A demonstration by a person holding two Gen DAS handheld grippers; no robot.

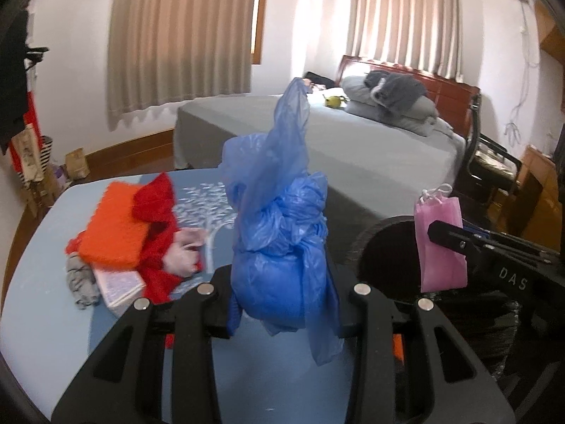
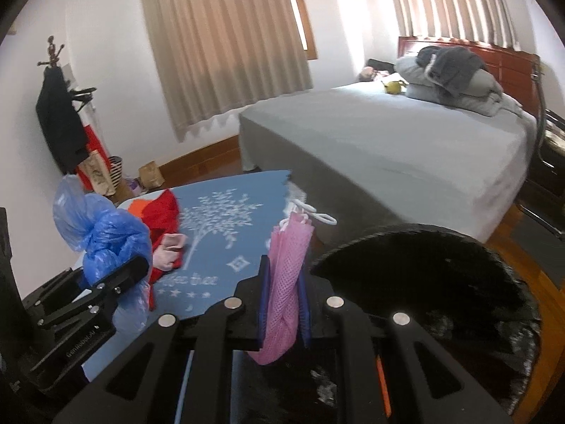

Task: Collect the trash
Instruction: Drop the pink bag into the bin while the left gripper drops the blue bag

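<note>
My left gripper (image 1: 282,304) is shut on a knotted blue plastic bag (image 1: 279,233), which stands up between its jaws above the blue table (image 1: 46,254). In the right wrist view the same blue plastic bag (image 2: 106,236) and the left gripper (image 2: 120,275) show at the left. My right gripper (image 2: 284,304) is shut on a pink face mask (image 2: 286,275), whose white ear loops stick up. The pink face mask (image 1: 439,243) hangs from the right gripper (image 1: 445,236) at the near edge of a black round bin (image 1: 388,247). The black bin (image 2: 423,275) opens just right of the mask.
On the table lie an orange sponge (image 1: 113,229), red cloth (image 1: 155,212), a grey rag (image 1: 81,282) and a book. A grey bed (image 1: 353,141) with pillows stands behind. Bags and a coat rack (image 2: 60,120) line the left wall. Wooden floor (image 2: 551,304) shows at the right.
</note>
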